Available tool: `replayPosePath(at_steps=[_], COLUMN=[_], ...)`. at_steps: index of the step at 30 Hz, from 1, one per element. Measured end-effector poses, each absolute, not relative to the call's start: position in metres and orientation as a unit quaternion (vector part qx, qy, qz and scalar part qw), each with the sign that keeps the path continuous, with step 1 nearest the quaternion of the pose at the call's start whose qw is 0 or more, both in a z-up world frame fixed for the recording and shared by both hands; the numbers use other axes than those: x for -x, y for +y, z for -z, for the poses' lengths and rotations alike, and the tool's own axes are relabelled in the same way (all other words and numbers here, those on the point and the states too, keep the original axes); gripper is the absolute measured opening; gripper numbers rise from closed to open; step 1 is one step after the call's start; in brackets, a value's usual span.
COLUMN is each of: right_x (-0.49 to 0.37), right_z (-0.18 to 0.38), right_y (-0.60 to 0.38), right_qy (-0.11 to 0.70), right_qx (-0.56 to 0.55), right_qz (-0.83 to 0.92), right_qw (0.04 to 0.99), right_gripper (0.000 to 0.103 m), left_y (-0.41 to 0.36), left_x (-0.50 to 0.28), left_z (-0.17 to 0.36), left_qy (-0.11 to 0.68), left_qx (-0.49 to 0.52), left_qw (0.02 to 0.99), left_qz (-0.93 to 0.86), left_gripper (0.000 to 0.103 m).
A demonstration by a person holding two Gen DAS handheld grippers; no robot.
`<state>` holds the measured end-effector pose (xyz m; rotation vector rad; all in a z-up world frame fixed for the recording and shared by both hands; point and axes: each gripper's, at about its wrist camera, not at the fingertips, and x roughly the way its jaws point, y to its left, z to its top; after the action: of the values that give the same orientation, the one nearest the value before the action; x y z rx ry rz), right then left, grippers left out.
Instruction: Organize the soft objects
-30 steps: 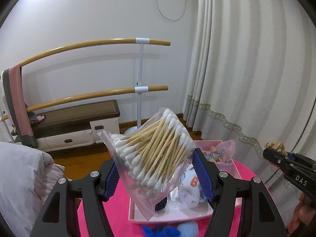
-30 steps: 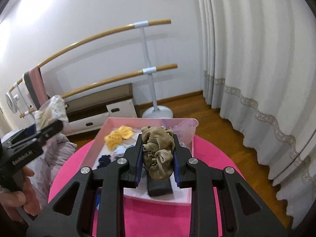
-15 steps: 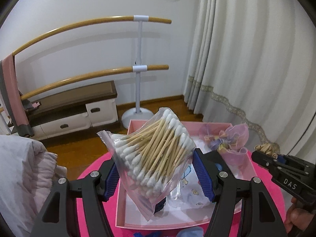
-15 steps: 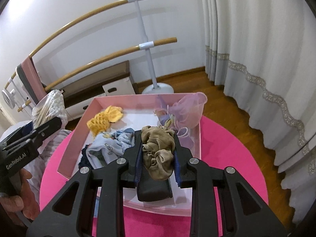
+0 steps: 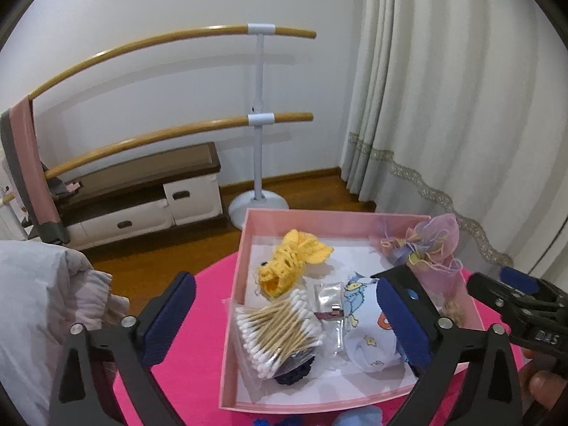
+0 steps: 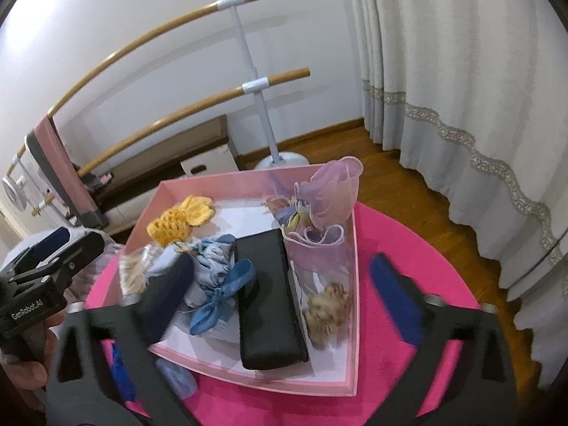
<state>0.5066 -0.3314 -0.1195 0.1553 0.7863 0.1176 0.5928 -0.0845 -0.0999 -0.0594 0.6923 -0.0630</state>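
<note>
White curtains [image 5: 443, 113] and a wooden double rail [image 5: 170, 41] stood behind a round pink table [image 6: 408, 248] carrying a shallow pink box [image 5: 237, 284]. Left gripper [image 5: 287, 316]: jaws had just been opening and stood wide, nothing held; the bag of cotton swabs [image 5: 280, 333] lay in the box's near left corner (on a dark item). Right gripper [image 6: 280, 298]: jaws likewise just opened, empty; the tan scrunchie [image 6: 328, 307] lay inside the box beside a black case [image 6: 268, 298].
</note>
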Motion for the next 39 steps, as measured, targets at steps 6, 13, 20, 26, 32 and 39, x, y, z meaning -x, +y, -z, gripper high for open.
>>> replayPosePath(at_steps=[6, 13, 20, 26, 32, 39], right_x=[-0.49, -0.455, -0.412, -0.374, -0.335, -0.292], right_z=[0.104, 0.076, 0.056, 0.042, 0.031, 0.034], right_y=[-0.325, -0.302, -0.279, -0.266, -0.26, -0.259], right_qy=[0.36, 0.319, 0.288, 0.268, 0.249, 0.237], right_qx=[-0.071, -0.062, -0.047, -0.043, -0.035, -0.034], right_qz=[-0.043, -0.046, -0.054, -0.064, -0.061, -0.044], right_qw=[0.929, 0.945, 0.955, 0.96, 0.966, 0.97], right_gripper=[0.103, 0.103, 0.103, 0.103, 0.103, 0.103], left_y=[-0.077, -0.075, -0.07, -0.062, -0.059, -0.064], left_x=[-0.559, -0.505, -0.445, -0.394, -0.348, -0.299], left_z=[0.1, 0.1, 0.101, 0.099, 0.091, 0.091], left_qy=[0.312, 0.279, 0.258, 0.25, 0.242, 0.237], left_qx=[0.023, 0.019, 0.02, 0.026, 0.026, 0.016], left_qw=[0.95, 0.96, 0.966, 0.968, 0.97, 0.971], left_qz=[0.013, -0.005, -0.008, -0.008, -0.006, -0.003], left_gripper=[0.103, 0.103, 0.103, 0.103, 0.103, 0.103])
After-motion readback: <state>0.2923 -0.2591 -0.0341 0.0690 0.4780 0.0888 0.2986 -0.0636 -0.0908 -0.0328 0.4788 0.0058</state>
